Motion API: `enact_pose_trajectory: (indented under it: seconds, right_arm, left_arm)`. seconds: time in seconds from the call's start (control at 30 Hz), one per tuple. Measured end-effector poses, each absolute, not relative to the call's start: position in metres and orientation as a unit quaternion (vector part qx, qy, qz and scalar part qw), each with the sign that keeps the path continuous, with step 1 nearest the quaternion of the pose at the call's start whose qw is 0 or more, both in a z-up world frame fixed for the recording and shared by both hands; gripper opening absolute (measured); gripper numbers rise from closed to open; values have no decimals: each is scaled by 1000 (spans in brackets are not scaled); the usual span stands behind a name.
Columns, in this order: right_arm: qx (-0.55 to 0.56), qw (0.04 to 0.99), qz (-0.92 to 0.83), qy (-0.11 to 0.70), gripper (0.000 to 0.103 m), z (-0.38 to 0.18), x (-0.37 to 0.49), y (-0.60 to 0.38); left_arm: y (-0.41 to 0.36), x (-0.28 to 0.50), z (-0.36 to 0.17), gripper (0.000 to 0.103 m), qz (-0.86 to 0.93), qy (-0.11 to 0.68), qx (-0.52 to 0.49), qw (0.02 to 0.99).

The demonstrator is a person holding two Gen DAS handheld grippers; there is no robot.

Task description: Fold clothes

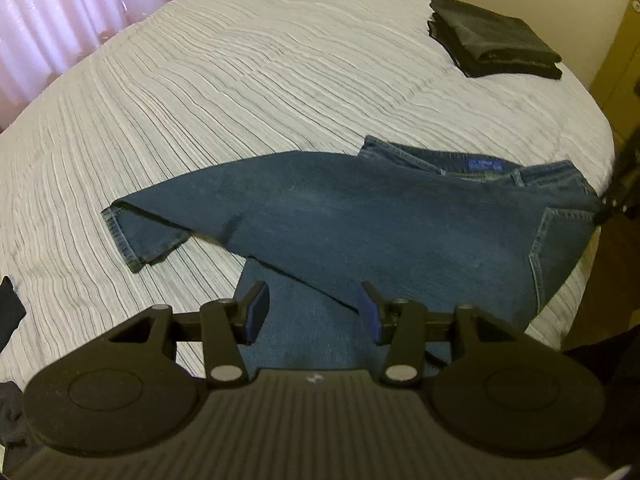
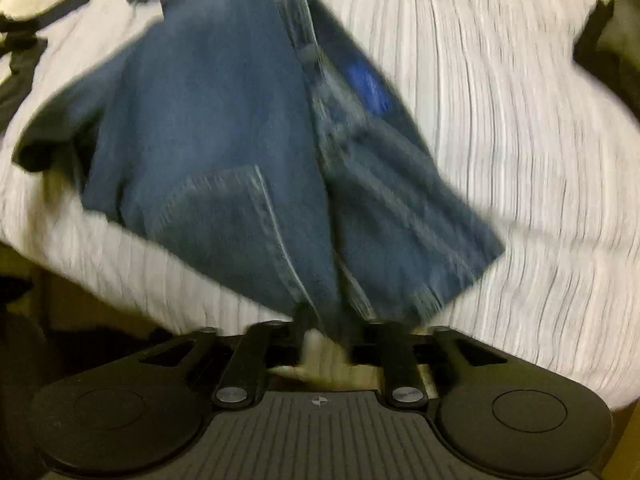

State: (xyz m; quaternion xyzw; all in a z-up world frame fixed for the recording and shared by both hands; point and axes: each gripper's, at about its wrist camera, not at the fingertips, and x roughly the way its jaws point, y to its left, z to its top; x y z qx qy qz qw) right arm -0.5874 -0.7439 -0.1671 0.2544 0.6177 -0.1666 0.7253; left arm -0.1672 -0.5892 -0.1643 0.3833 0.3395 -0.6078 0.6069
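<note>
A pair of blue jeans (image 1: 360, 220) lies partly folded on the white ribbed bedspread (image 1: 240, 80), one leg laid across toward the left with its hem (image 1: 124, 236) flat. My left gripper (image 1: 313, 312) stands open just above a lower denim layer at the near edge, its blue pads (image 1: 256, 310) spread with nothing between them. In the blurred right wrist view the jeans (image 2: 224, 140) hang from my right gripper (image 2: 332, 330), which is shut on the fabric near the waistband and pocket. That gripper shows as a dark shape (image 1: 614, 200) at the jeans' right corner.
A folded black garment (image 1: 492, 38) rests at the far right corner of the bed. Pink curtains (image 1: 52, 20) hang beyond the far left side. Dark cloth (image 1: 10, 308) pokes in at the left edge. The bed's near edge (image 2: 160, 292) drops to a dim floor.
</note>
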Motion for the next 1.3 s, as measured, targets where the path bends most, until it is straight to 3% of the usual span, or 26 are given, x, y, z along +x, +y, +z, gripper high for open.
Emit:
enact_pose_trajectory:
  seconds: [0.07, 0.27, 0.53, 0.57, 0.6, 0.67, 0.83, 1.0, 1.17, 1.3]
  right_arm:
    - [261, 755, -162, 580, 72, -156, -566, -745]
    - [272, 796, -119, 527, 72, -175, -487, -770]
    - [240, 787, -81, 562, 72, -265, -388, -812]
    - [260, 786, -74, 556, 70, -267, -386, -816]
    - [279, 784, -67, 550, 35, -269, -384, -820]
    - [298, 788, -63, 535, 6, -263, -383, -821]
    - [294, 833, 39, 467, 4, -192, -385, -773]
    - [242, 833, 215, 448, 4, -146, -376, -662]
    - [183, 765, 322, 527, 4, -195, -370, -549]
    - [205, 750, 295, 556, 4, -223, -362, -541]
  left_arm:
    - [-579, -167, -164, 45, -602, 343, 384, 610]
    - [-547, -162, -168, 49, -563, 374, 377, 633]
    - [-512, -160, -163, 50, -506, 405, 375, 662]
    - [-510, -160, -161, 50, -502, 407, 371, 667]
    - [-508, -159, -159, 50, -497, 408, 366, 672]
    - [-508, -155, -153, 50, -495, 405, 357, 681]
    - [-506, -137, -123, 50, -492, 358, 343, 715]
    - [-514, -134, -113, 50, -511, 334, 339, 715]
    - [-526, -137, -111, 53, -538, 320, 340, 702]
    - [-536, -140, -110, 56, -559, 307, 340, 691]
